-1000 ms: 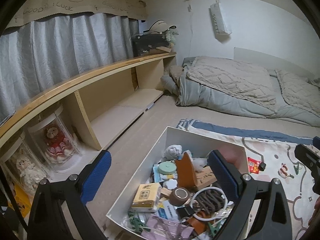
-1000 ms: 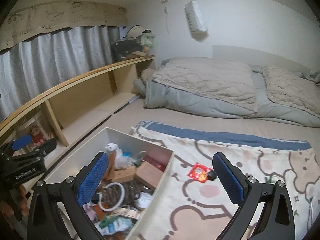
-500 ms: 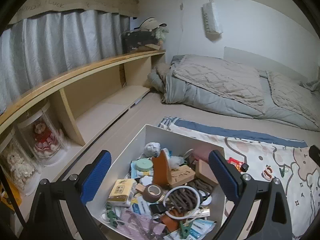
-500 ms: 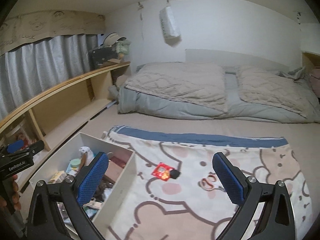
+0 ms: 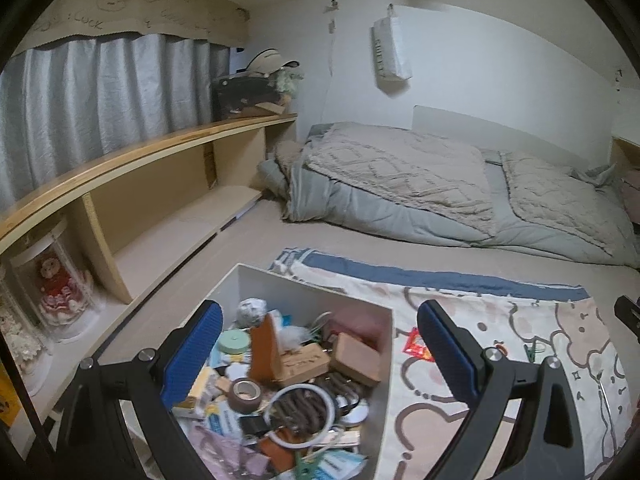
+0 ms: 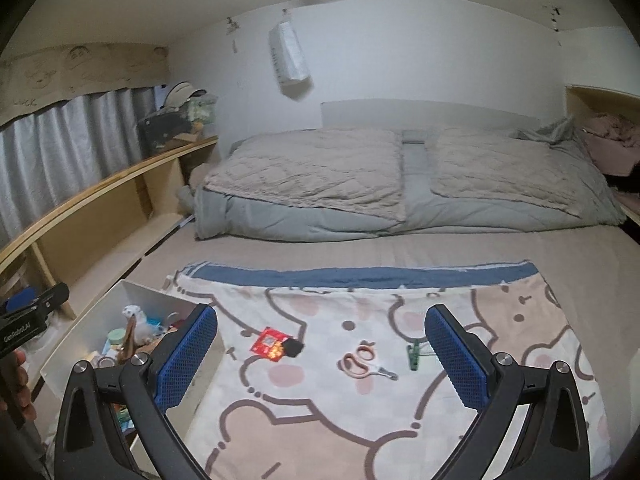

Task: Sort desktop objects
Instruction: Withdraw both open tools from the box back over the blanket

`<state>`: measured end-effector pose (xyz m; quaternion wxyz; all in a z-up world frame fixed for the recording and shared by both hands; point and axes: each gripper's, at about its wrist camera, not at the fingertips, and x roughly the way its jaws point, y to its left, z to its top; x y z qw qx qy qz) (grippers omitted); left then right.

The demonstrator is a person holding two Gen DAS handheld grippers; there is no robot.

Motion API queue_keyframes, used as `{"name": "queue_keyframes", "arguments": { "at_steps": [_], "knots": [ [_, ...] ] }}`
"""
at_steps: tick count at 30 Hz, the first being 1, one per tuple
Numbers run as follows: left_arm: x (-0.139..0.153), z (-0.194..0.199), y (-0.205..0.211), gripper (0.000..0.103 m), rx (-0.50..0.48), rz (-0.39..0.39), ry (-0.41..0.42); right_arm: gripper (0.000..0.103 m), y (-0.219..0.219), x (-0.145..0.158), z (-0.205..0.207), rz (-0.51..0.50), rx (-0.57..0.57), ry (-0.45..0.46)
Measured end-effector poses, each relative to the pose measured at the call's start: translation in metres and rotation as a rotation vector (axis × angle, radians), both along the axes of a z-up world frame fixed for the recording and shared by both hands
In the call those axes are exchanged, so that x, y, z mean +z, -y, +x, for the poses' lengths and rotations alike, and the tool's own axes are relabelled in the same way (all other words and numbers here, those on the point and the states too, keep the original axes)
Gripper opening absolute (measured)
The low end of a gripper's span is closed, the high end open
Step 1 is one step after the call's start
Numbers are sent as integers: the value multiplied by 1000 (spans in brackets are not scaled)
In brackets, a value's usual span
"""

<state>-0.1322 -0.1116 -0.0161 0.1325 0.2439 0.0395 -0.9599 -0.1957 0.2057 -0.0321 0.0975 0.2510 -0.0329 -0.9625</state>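
cluttered white box (image 5: 280, 284), scissors (image 6: 359, 363) on blanket

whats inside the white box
The white box holds a heap: a brown tape roll, a white ring, a green round tin, wooden blocks, packets. Whatever lies beneath the heap is covered.

A home bedroom: folded quilt (image 6: 320, 184) on a wide bed (image 6: 400, 248), grey curtains (image 5: 100, 92) above a wooden shelf (image 5: 140, 156), cartoon blanket (image 6: 360, 400) spread out, dolls (image 5: 56, 284) in display cases.

Matt white box (image 5: 308, 292) on printed cloth blanket (image 6: 400, 420); wooden shelf (image 5: 132, 156) smooth.
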Motion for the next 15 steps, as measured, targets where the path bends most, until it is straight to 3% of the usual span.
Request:
{"name": "queue_keyframes", "arguments": {
  "at_steps": [15],
  "knots": [
    [-14,-36,-51,99,-115,-27,-18,103,-37,-20,-28,32,-116,37]
  ]
}}
